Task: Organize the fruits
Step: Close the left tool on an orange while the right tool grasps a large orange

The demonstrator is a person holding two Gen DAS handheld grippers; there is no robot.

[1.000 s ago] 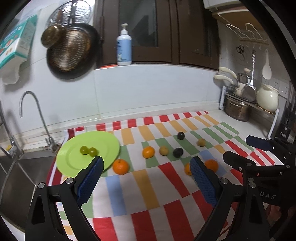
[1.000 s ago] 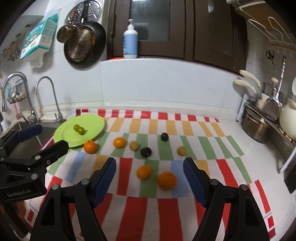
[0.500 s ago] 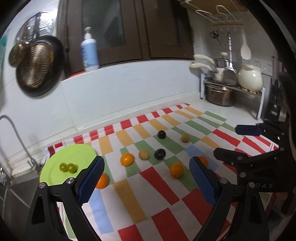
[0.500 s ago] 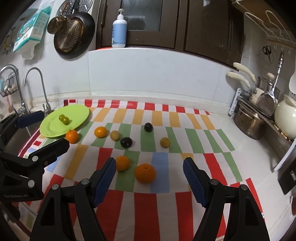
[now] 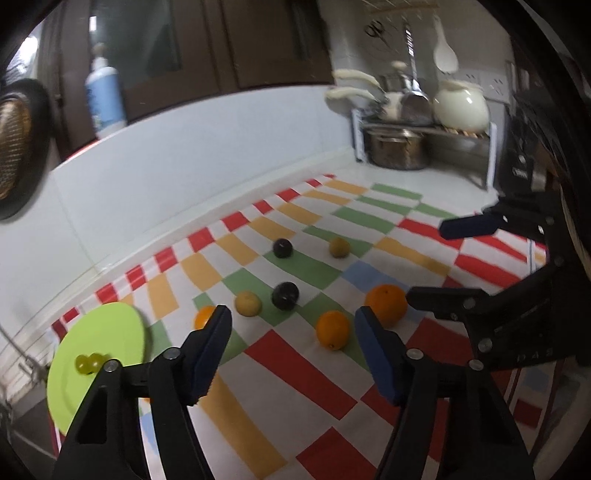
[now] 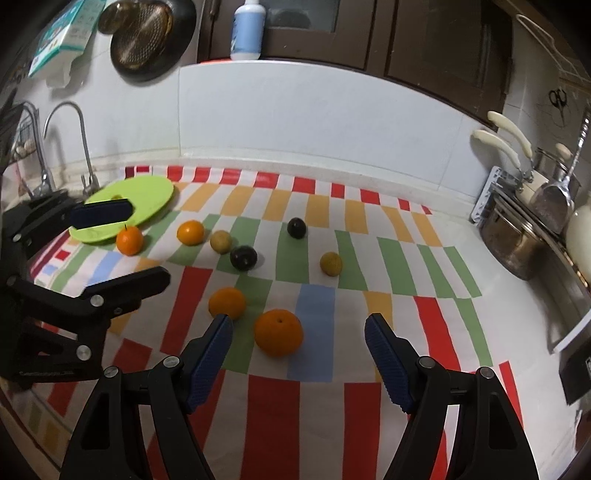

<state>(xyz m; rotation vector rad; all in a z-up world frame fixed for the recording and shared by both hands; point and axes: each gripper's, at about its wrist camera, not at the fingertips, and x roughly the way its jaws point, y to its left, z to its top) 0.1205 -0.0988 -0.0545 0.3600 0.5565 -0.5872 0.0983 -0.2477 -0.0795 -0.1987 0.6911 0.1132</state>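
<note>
Both pairs of fingers are spread and empty. The right gripper point(image 6: 297, 332) frames the big orange point(image 6: 278, 332) on the counter; closing on it comes next, I'd judge, then the green plate point(image 6: 147, 192) beyond the left gripper point(image 5: 293, 325).

White backsplash point(image 6: 314, 122) under dark cabinets point(image 6: 424, 33), faucet point(image 6: 74, 133) left, apparently dim kitchen light.

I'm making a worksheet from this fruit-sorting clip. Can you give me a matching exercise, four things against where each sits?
Things:
1. green grapes
2. largest orange
3. steel pot
4. blue bottle

Places:
A. ledge above the backsplash
B. on the green plate
C. rack at the counter's right end
D. cloth, between the right gripper's open jaws

Pairs: 1-B, 2-D, 3-C, 4-A
</note>
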